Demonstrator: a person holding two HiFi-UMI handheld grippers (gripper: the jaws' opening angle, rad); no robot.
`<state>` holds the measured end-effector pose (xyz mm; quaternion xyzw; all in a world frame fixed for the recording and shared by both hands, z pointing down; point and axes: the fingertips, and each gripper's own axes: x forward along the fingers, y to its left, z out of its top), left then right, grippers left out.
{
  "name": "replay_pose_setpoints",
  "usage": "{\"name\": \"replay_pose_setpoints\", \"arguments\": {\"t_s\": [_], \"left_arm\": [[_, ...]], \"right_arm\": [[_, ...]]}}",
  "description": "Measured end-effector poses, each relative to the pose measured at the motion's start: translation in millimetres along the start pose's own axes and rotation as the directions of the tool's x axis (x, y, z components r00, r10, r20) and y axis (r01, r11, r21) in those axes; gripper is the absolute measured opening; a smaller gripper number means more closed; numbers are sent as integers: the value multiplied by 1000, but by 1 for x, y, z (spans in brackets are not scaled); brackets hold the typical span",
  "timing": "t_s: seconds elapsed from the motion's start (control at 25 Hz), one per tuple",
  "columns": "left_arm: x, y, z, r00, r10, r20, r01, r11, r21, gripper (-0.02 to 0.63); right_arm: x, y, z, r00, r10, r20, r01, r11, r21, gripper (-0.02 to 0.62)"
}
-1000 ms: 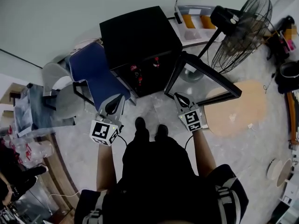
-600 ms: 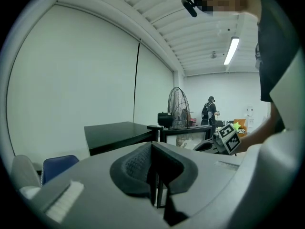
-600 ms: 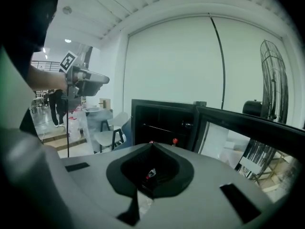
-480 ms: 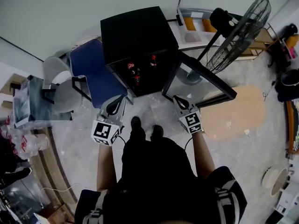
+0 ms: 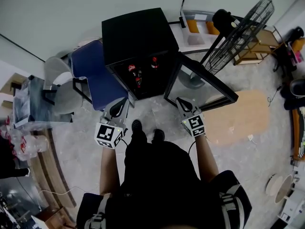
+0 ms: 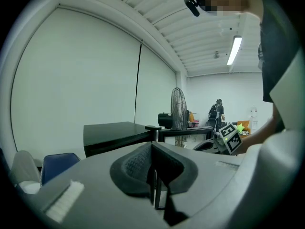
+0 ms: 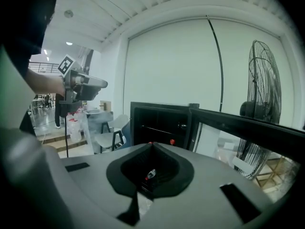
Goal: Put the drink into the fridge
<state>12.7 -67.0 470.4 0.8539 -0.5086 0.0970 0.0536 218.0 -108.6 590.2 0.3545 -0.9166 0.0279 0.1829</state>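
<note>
Seen from above, the left gripper (image 5: 119,106) and right gripper (image 5: 183,102) are nearest, both closed and empty. Risk: the right one, just beside the open glass door (image 5: 200,82), may knock it wider. Farther off, red-capped drinks (image 5: 135,74) stand inside the black fridge (image 5: 136,32), well apart from either tip.

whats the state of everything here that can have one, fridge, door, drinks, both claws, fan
fridge: open, front facing the person
fridge door: swung wide open, out in front of the right claw
drinks: inside the fridge, red caps showing
left claw: shut, holding nothing
right claw: shut, holding nothing
fan: upright beside the fridge; cannot tell if it is running
</note>
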Motion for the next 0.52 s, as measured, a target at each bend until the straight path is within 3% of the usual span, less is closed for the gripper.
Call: {"name": "replay_pose_setpoints", "arguments": {"t_s": [0.52], "left_arm": [[7,6,3,1000,-11,6,11,1000,8,0]], "right_arm": [[6,-1,2,1000,6,15,-7,1000,24,2]]}}
